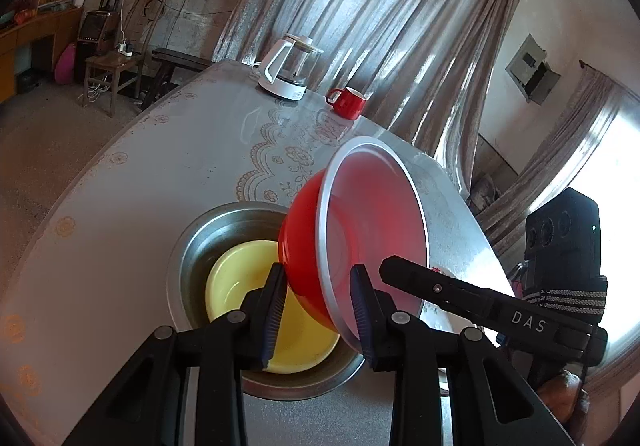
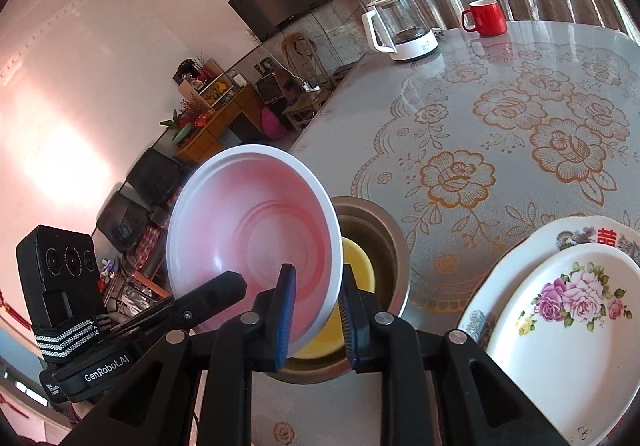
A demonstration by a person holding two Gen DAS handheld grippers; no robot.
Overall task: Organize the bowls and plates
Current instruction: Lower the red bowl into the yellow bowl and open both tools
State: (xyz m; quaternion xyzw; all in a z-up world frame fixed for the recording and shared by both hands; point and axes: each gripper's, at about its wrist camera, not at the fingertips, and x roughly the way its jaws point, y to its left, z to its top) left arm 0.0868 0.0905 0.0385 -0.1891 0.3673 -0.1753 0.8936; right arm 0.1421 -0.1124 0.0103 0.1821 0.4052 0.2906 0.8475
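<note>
A red bowl [image 1: 304, 230] with a pale pink inside [image 2: 256, 230] hangs tilted on its side, held by its rim from two sides. My left gripper [image 1: 320, 318] is shut on the rim, and my right gripper [image 2: 316, 320] is shut on the rim opposite. Just under it stands a steel bowl [image 1: 192, 246] with a yellow bowl [image 1: 232, 282] nested inside; the right wrist view shows the same steel bowl [image 2: 394, 246] and yellow bowl [image 2: 360, 258]. Two flowered plates are stacked at the right, the smaller one [image 2: 560, 326] on the larger one [image 2: 560, 234].
A glass kettle on a white base [image 1: 288, 70] and a red mug [image 1: 348, 102] stand at the far end of the round table with its flowered cloth [image 2: 500, 150]. Beyond the table's left edge are a chair, cabinets and a wall-mounted television.
</note>
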